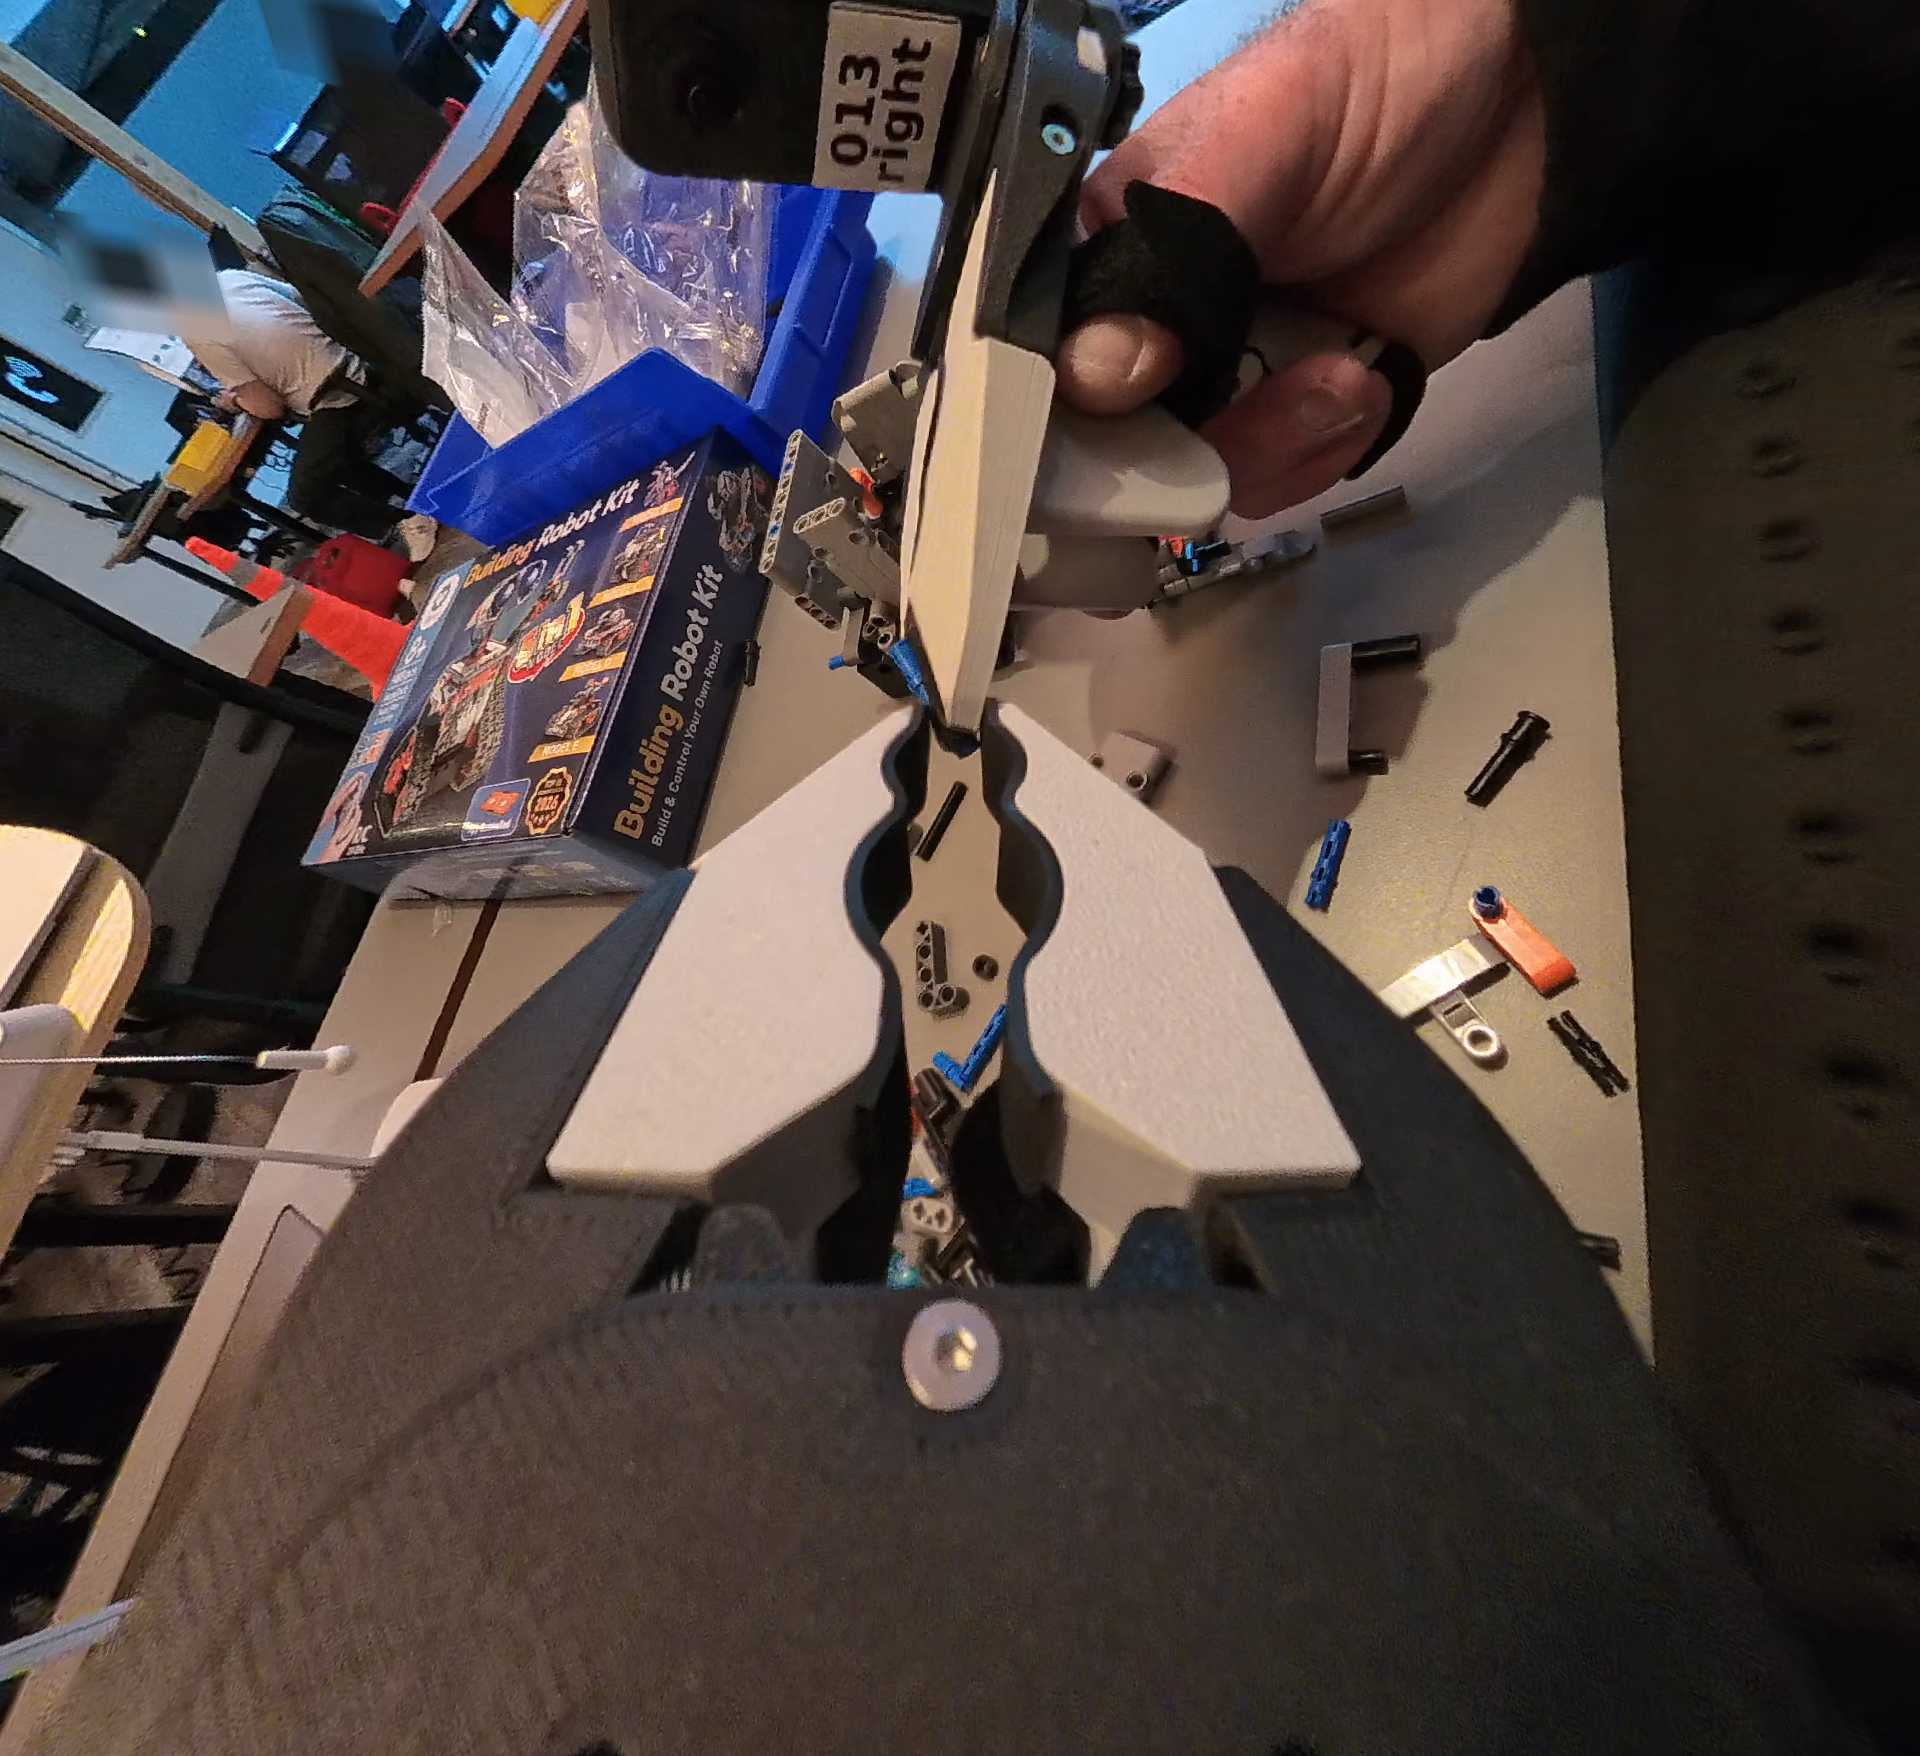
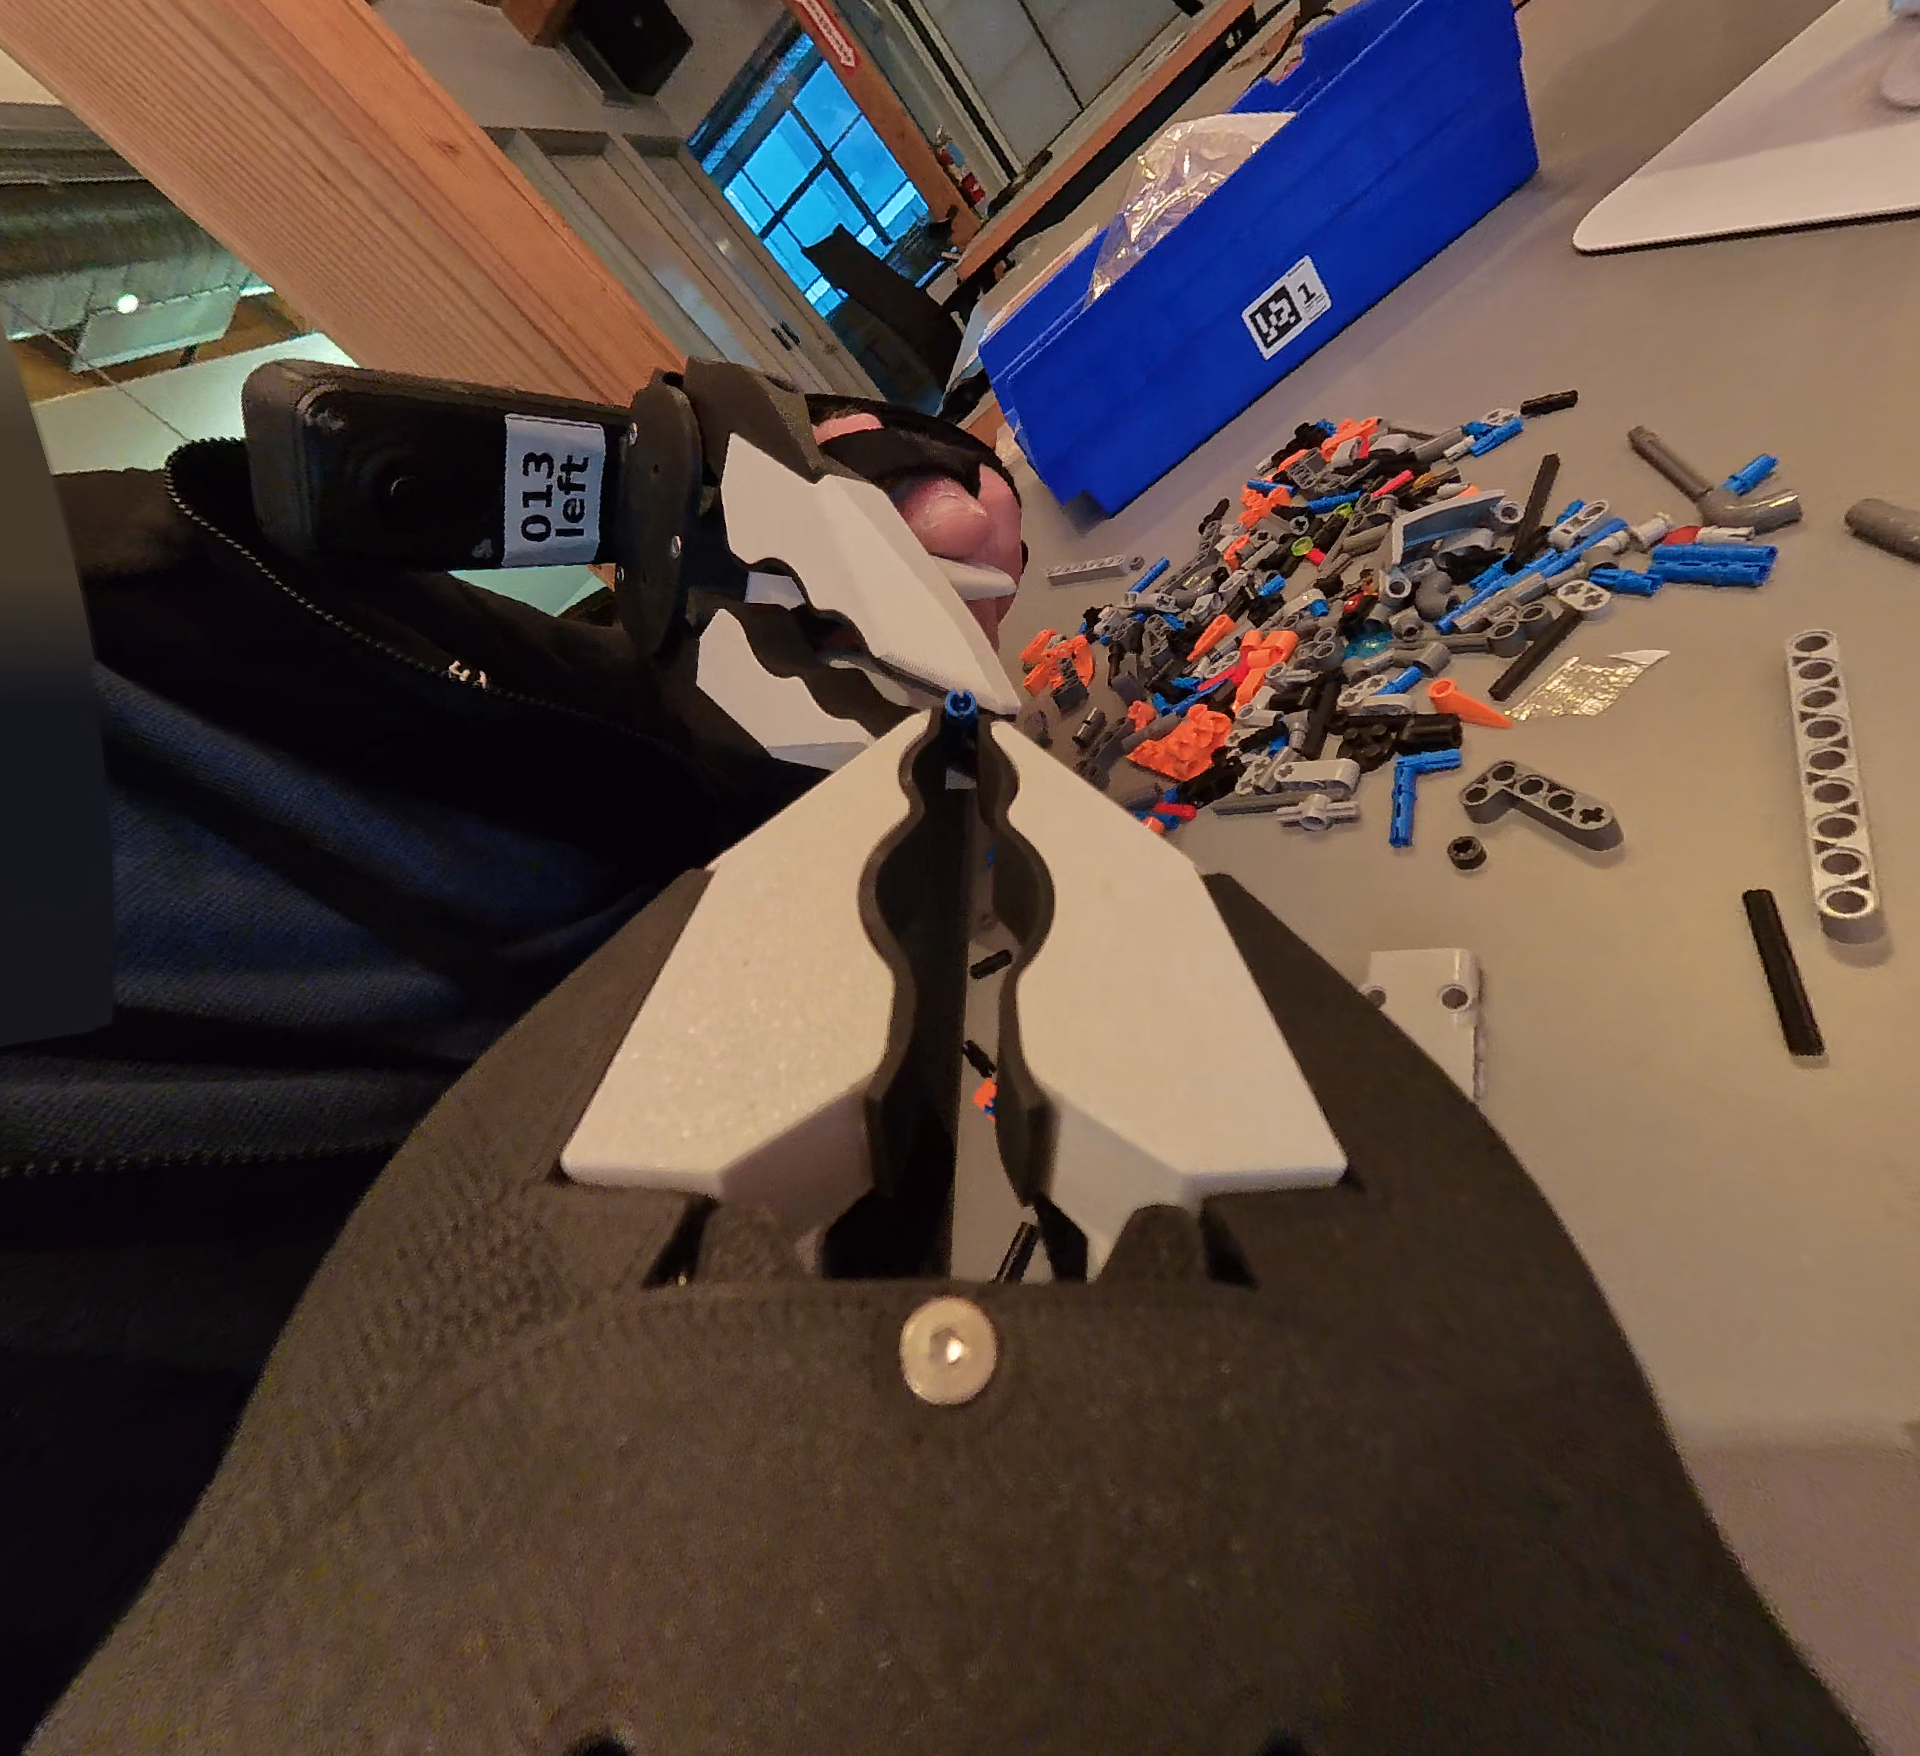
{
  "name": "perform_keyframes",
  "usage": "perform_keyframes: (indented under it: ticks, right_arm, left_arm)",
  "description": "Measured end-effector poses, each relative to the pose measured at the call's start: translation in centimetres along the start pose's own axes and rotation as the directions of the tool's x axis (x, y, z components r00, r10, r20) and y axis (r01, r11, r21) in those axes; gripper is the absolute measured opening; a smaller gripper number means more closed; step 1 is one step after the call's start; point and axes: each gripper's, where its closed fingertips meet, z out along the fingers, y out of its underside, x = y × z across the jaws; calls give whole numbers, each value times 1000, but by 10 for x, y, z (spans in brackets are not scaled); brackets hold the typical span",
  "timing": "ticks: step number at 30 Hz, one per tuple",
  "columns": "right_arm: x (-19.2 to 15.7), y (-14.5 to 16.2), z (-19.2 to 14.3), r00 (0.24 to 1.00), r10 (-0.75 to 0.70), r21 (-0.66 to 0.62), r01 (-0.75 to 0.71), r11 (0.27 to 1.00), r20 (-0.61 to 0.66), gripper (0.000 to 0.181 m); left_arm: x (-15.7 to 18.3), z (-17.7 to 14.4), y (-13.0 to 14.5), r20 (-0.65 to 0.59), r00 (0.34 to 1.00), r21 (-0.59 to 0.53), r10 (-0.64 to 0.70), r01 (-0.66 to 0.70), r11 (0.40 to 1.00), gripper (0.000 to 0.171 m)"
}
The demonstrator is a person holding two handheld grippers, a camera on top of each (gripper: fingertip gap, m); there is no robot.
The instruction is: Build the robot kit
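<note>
My right gripper (image 2: 961, 735) is shut on a small blue pin (image 2: 960, 707) that sticks out past its tips. My left gripper (image 1: 956, 730) meets it tip to tip above the grey table (image 1: 1247, 709). Its jaws are almost closed, and the blue pin (image 1: 962, 747) and the tip of the right gripper (image 1: 951, 704) sit between them. In the right wrist view the left gripper (image 2: 1003, 698) comes in from the upper left and touches the pin's outer end. A hand (image 1: 1351, 179) holds the right gripper's handle.
A pile of small blue, grey, orange and black building parts (image 2: 1403, 626) lies on the table by a blue bin (image 2: 1299, 252). A grey built assembly (image 1: 831, 522) and a kit box (image 1: 540, 698) stand behind the grippers. Loose parts (image 1: 1517, 948) and a long grey beam (image 2: 1834, 781) lie around. Both grippers' tips are close together, under 4 cm apart. Both grippers' tips are roughly 15 cm from the long grey beam (image 2: 1834, 781).
</note>
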Motion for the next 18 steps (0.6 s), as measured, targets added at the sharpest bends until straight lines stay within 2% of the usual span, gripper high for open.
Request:
perform_keyframes:
  ticks: [8, 18]
  right_arm:
    - [-1, -1, -1, 1000, 5, 8, -5, 1000, 12, 3]
    - [3, 1, -5, 999, -25, -13, 25, 1000, -38, 3]
  left_arm:
    - [0, -2, 0, 15, 1000, -8, 28, -27, 1000, 5]
    - [1, -3, 5, -1, 1000, -23, 26, -26, 999, 2]
